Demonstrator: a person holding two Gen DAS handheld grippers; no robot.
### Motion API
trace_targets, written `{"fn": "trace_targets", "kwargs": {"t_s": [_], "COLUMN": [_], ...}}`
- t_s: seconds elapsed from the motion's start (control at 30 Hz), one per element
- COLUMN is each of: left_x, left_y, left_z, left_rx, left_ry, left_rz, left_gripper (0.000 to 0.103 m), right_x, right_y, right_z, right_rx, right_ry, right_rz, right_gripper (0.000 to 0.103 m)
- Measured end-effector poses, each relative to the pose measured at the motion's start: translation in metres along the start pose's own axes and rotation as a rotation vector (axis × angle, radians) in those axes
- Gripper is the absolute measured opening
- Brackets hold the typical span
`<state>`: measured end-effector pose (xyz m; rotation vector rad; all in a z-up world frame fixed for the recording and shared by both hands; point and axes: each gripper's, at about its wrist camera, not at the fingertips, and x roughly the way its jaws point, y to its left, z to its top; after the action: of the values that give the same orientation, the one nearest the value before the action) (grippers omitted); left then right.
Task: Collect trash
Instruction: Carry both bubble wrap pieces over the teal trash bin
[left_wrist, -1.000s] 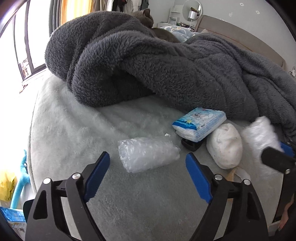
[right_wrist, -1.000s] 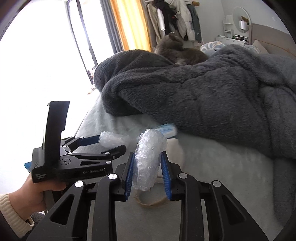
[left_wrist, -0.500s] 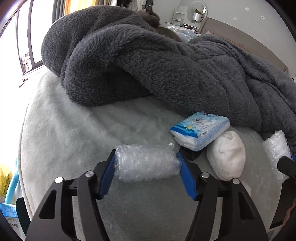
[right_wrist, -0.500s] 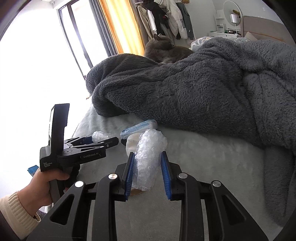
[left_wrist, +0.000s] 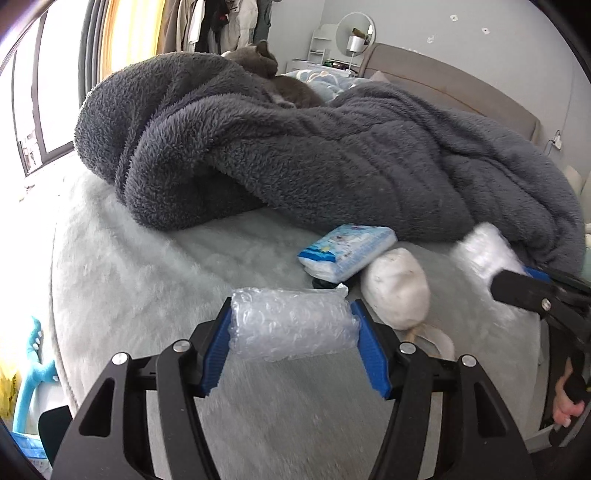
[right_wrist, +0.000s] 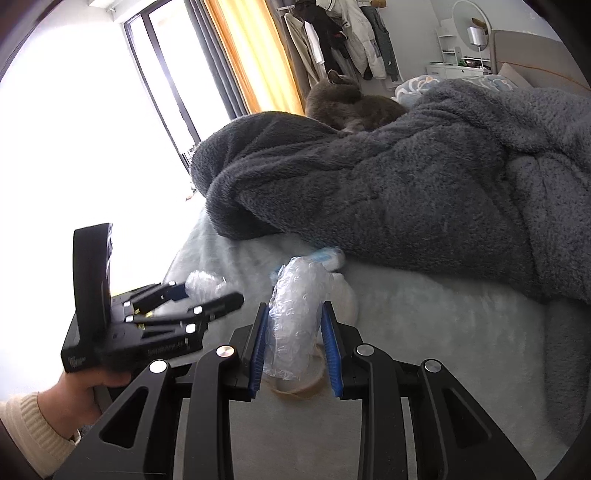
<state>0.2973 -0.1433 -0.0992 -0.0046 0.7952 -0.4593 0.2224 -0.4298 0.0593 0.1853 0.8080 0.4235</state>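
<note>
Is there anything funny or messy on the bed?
Yes. A tissue pack leans tilted on a small black thing, beside a white lump, on the pale bed cover. The grey blanket is heaped up, and a grey cat lies on it.

A bedroom in a home is shown. A bed (left_wrist: 155, 266) is covered by a rumpled grey fleece blanket (left_wrist: 332, 162), on which a grey cat (right_wrist: 347, 105) is settled. Behind the blanket, hung clothes (right_wrist: 343, 33), yellow curtains (right_wrist: 255, 55) and what seems a round mirror (left_wrist: 356, 31) are seen.
</note>
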Motion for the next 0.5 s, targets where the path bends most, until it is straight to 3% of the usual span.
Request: {"fn": "trace_targets", "kwargs": {"t_s": [0.27,0.5], "left_x": [-0.033,-0.058], "left_y": [0.003,0.024], "left_z": [-0.011,-0.018], "left_rx": [0.032,-0.025], "left_ry": [-0.014,-0.029], "left_rz": [-0.015,-0.029], "left_gripper": [0.065,0.065], "right_x": [0.010,0.031], "right_y": [0.023,0.048], "right_z": [0.004,0.010], "right_rx": [-0.024,-0.010], "right_ry": [0.000,0.005], "right_rz": [0.009,0.054], "right_gripper": [0.028,0.028]}}
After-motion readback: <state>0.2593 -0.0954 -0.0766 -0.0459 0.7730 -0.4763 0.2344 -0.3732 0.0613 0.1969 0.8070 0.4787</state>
